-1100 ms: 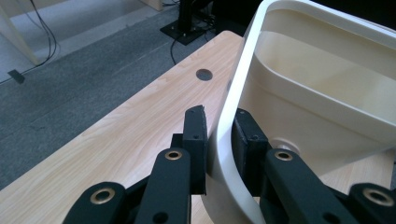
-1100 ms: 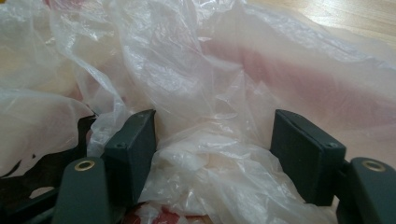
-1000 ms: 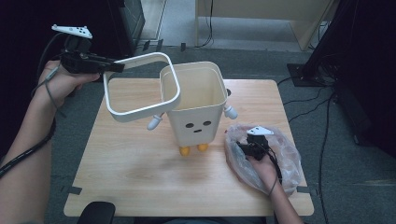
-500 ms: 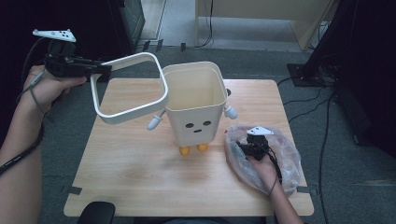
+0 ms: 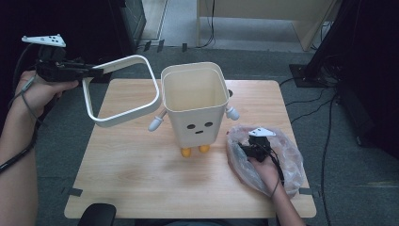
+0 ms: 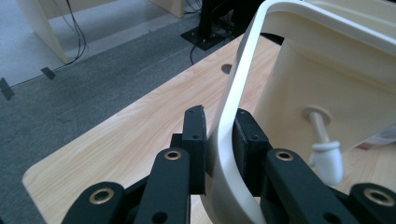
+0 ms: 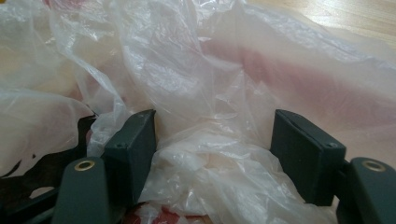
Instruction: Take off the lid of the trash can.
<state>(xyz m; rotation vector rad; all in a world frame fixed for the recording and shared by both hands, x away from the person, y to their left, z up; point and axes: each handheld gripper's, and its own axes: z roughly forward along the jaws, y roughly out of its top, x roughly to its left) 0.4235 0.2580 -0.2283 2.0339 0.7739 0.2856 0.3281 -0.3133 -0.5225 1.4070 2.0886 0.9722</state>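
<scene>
Cream plastic is what the left tool [image 5: 96, 71] has hold of: its two black pads are closed on the thin wall of a square rim ring [image 5: 123, 92], one pad on each side. The ring hangs tilted in the air over the left back corner of the table [image 5: 141, 179], with its low edge near the small white arm [image 5: 156, 121] of the bin. In the left gripper view the ring [image 6: 233, 116] passes upward between the pads and bends over toward the bin [image 6: 327, 93].

Beside it, the cream bin [image 5: 195, 110], with a little face and orange feet, stands upright and open at the middle of the table, apart from the ring.

At the front right, the right tool [image 5: 250, 149] rests in a crumpled clear plastic bag [image 5: 287, 160] that lies on the table. Its pads [image 7: 130, 149] stand wide apart, with loose folds of the bag [image 7: 210, 140] bulging between them, not pinched.
</scene>
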